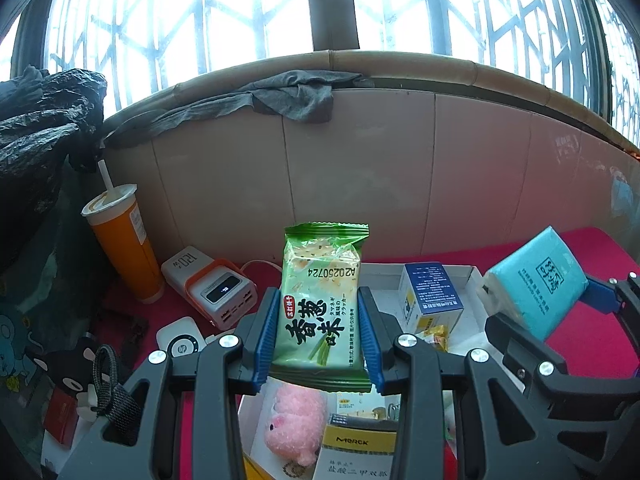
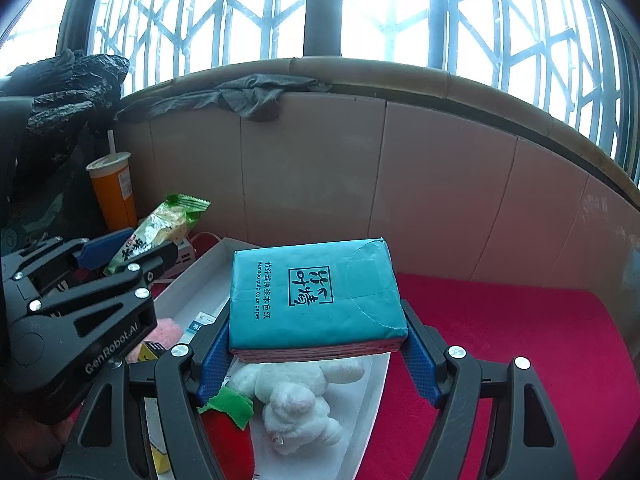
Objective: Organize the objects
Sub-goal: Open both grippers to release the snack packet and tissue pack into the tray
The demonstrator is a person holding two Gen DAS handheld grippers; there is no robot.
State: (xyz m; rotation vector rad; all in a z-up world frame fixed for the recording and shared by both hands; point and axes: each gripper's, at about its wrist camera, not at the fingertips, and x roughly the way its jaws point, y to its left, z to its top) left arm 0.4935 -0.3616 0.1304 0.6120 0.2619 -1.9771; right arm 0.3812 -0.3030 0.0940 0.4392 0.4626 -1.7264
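My left gripper (image 1: 319, 320) is shut on a green cracker packet (image 1: 320, 300), held upright above a white box tray (image 1: 474, 280). In the right wrist view that packet (image 2: 160, 232) and the left gripper (image 2: 120, 256) show at the left. My right gripper (image 2: 316, 352) is shut on a teal tissue pack (image 2: 312, 296), lifted over the tray's (image 2: 192, 280) right part; the left wrist view shows the same pack (image 1: 536, 280) at the right. In the tray lie a pink plush (image 1: 296, 420), a white plush (image 2: 296, 396), a red plush with green top (image 2: 228, 432) and a blue-white carton (image 1: 432, 296).
A red cloth (image 2: 500, 340) covers the surface. An orange drink cup with a straw (image 1: 124, 240), a white-orange power bank (image 1: 216, 292) and a black bag (image 1: 40, 128) stand at the left. A tiled wall (image 1: 400, 180) and window sill with a grey rag (image 1: 280, 100) close the back.
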